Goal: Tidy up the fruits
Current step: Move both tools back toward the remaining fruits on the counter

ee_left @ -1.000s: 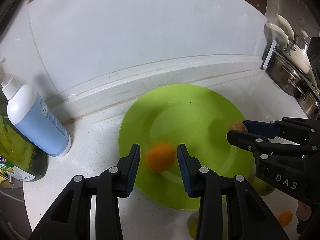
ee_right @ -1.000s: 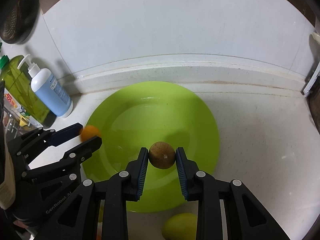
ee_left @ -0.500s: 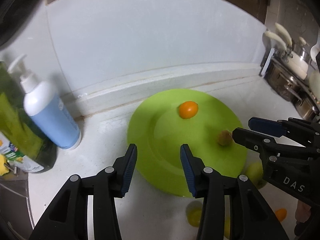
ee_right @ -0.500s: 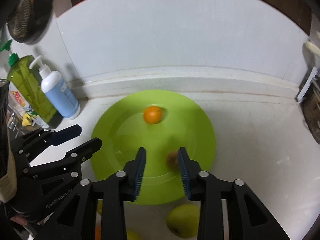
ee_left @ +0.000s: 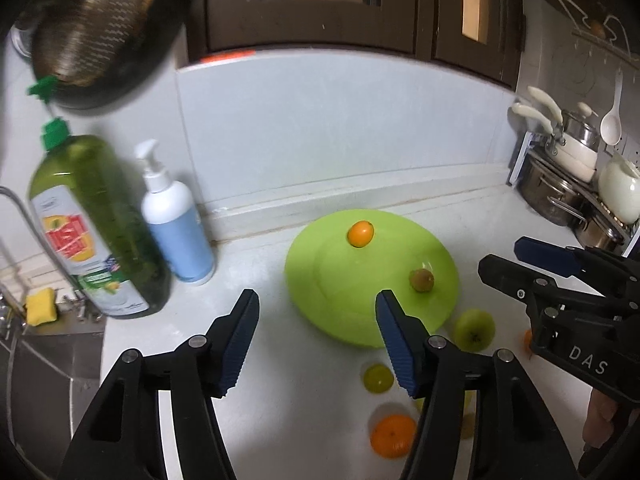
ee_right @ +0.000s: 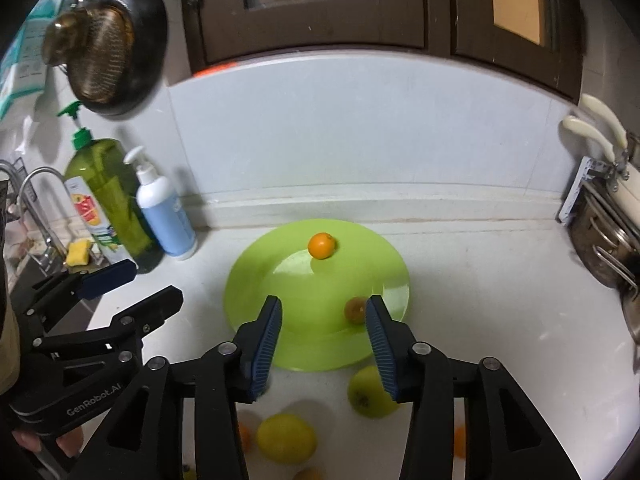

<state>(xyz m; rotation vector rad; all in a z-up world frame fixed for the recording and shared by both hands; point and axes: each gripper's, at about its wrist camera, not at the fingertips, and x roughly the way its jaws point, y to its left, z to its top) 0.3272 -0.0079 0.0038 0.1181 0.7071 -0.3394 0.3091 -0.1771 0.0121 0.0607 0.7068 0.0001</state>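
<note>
A lime-green plate [ee_left: 320, 280] [ee_right: 256, 280] lies on the white counter by the back ledge. On it rest a small orange fruit [ee_left: 360, 233] [ee_right: 321, 245] near the far rim and a brown kiwi-like fruit [ee_left: 421, 280] [ee_right: 354, 309] near the right rim. My left gripper [ee_left: 316, 340] hangs above the plate's near-left edge, jaws opening, nothing between them. My right gripper [ee_right: 322, 340] is raised over the plate's near edge, jaws opening and empty. Loose on the counter in front: a green apple [ee_left: 474, 329] [ee_right: 370, 394], a yellow lemon [ee_right: 286, 438], a mandarin [ee_left: 393, 435].
A green dish-soap bottle [ee_left: 96, 224] and a white-and-blue pump bottle [ee_left: 176, 220] stand at the left beside the sink with a yellow sponge [ee_left: 39, 306]. Steel pots [ee_left: 560, 196] crowd the right end. A dark strainer [ee_right: 108, 52] hangs on the wall.
Both grippers let go of their fruits, the orange fruit and the brown one, which now rest on the plate. Both pulled back and upward with jaws widening.
</note>
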